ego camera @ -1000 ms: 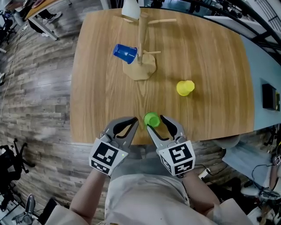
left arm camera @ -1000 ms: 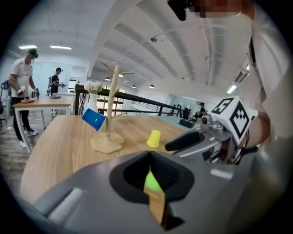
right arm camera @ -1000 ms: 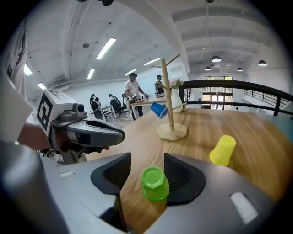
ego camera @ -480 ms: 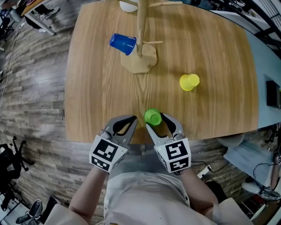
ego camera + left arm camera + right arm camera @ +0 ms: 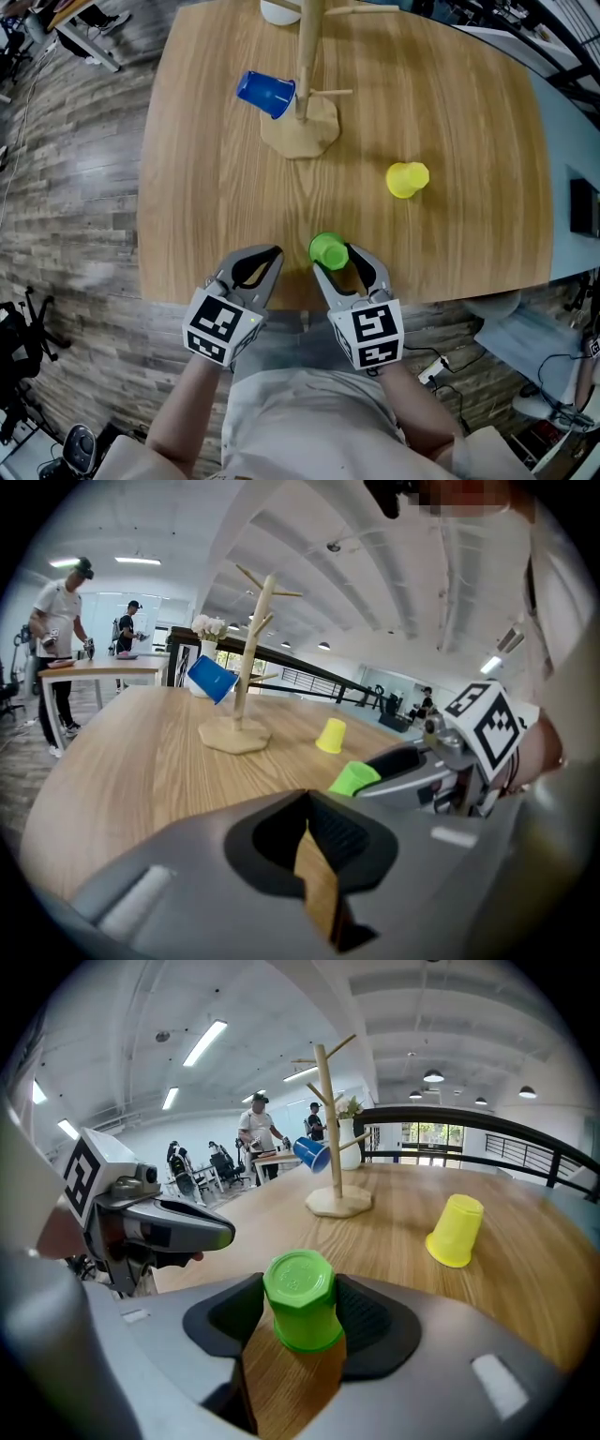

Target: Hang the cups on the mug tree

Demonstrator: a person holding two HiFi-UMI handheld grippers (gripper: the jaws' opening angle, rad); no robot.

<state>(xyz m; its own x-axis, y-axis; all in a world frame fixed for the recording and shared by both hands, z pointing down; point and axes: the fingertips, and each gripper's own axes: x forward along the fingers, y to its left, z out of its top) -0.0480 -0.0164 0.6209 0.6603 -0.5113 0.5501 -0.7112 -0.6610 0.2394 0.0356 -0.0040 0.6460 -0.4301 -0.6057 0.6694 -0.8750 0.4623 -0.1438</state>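
**Layout.** The small green plastic cup [image 5: 327, 250] is standing mouth-down close to the near edge of the pale wooden surface [image 5: 450, 112], about midway along that edge. The right gripper [image 5: 339, 262] is straddling it. Its fingers have just been opening and are standing wide, one on each side of the cup, not yet pressing on it. The left gripper [image 5: 270, 257] is hovering just beside, with its fingers fully together and holding nothing. The wooden mug tree [image 5: 306, 84] is standing well apart, toward the far edge, and is carrying a blue plastic cup [image 5: 265, 94] on a low branch. A yellow plastic cup [image 5: 406, 179] is sitting mouth-down toward the right edge.

**Risk.** The green cup is narrowing toward its closed top, so a grip there is likely to be slipping during the lift. An uneven closure could be nudging the light cup over the near edge.

**Views.**
- Only the head view is showing how close that edge is lying.
- Only the right gripper view is showing the cup centred between the ribbed pads.
- Only the left gripper view is showing the left fingers meeting and the blue cup hanging clear of the surface.
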